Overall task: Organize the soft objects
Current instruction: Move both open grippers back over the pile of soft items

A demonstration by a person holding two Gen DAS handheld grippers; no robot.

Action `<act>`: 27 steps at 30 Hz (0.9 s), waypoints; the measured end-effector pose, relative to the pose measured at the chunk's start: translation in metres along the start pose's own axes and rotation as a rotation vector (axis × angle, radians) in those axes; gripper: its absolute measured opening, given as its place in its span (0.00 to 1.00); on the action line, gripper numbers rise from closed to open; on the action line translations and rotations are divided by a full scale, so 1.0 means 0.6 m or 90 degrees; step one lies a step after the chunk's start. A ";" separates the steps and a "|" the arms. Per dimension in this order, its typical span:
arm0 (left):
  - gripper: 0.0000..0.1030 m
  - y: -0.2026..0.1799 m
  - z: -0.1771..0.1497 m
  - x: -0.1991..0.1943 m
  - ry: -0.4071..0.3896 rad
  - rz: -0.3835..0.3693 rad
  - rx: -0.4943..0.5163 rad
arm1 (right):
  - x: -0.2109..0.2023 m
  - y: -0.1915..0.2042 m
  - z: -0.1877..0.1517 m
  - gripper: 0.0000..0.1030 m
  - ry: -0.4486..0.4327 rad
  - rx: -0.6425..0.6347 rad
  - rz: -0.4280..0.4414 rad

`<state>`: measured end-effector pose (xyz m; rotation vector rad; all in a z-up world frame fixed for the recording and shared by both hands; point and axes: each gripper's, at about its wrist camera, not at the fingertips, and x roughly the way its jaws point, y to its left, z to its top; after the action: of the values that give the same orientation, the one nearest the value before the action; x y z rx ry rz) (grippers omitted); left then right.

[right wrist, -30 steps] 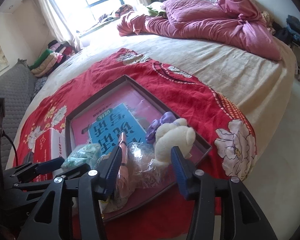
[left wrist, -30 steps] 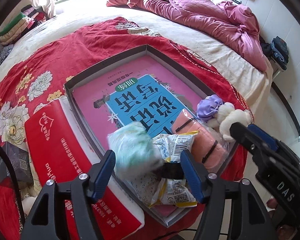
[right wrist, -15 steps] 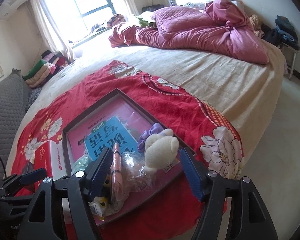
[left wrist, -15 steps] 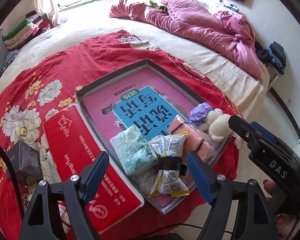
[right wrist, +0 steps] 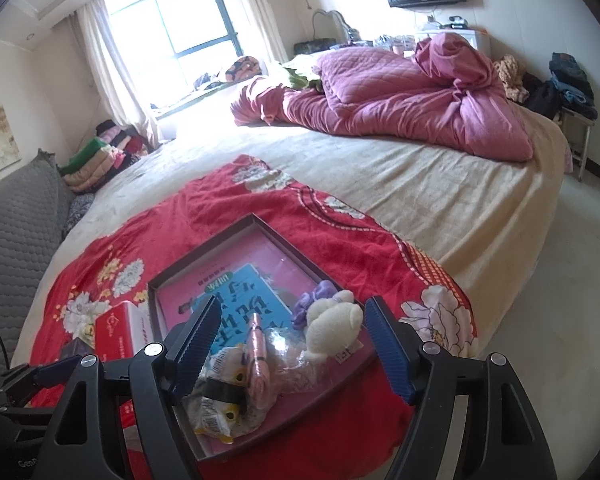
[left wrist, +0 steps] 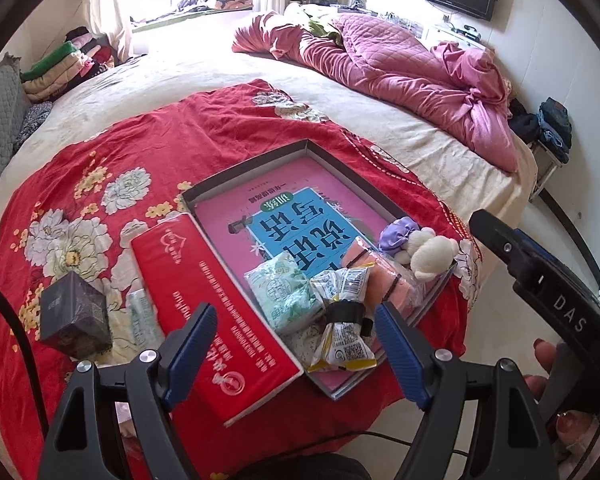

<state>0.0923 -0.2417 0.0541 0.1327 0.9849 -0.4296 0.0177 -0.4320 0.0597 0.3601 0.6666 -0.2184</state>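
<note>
A shallow dark tray on the red flowered cloth holds a pink and blue book. At its near end lie a green tissue pack, banded snack packets, a pink roll, a white plush and a purple scrunchie. My left gripper hovers open above the green pack and packets, touching nothing. My right gripper hangs over the white plush and the pink roll; its jaws are opening, with nothing pressed between them.
A long red box lies against the tray's left side. Beyond it are a small green pack and a dark cube box. A crumpled pink quilt lies at the far side of the bed. The bed's edge and the floor are to the right.
Both grippers have risen and drawn back from the tray while widening. The green pack has left the left jaws and lies in the tray; the plush is free of the right jaws.
</note>
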 end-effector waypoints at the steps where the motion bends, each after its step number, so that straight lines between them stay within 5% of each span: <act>1: 0.78 0.004 -0.002 -0.007 -0.004 0.001 -0.003 | -0.004 0.004 0.002 0.74 -0.004 -0.004 -0.001; 27: 0.78 0.069 -0.054 -0.125 -0.032 0.058 -0.028 | -0.101 0.106 0.001 0.74 -0.029 -0.101 0.031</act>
<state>0.0481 -0.1726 0.0947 0.1258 0.9349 -0.3261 -0.0086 -0.3687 0.1147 0.2187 0.6252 -0.1255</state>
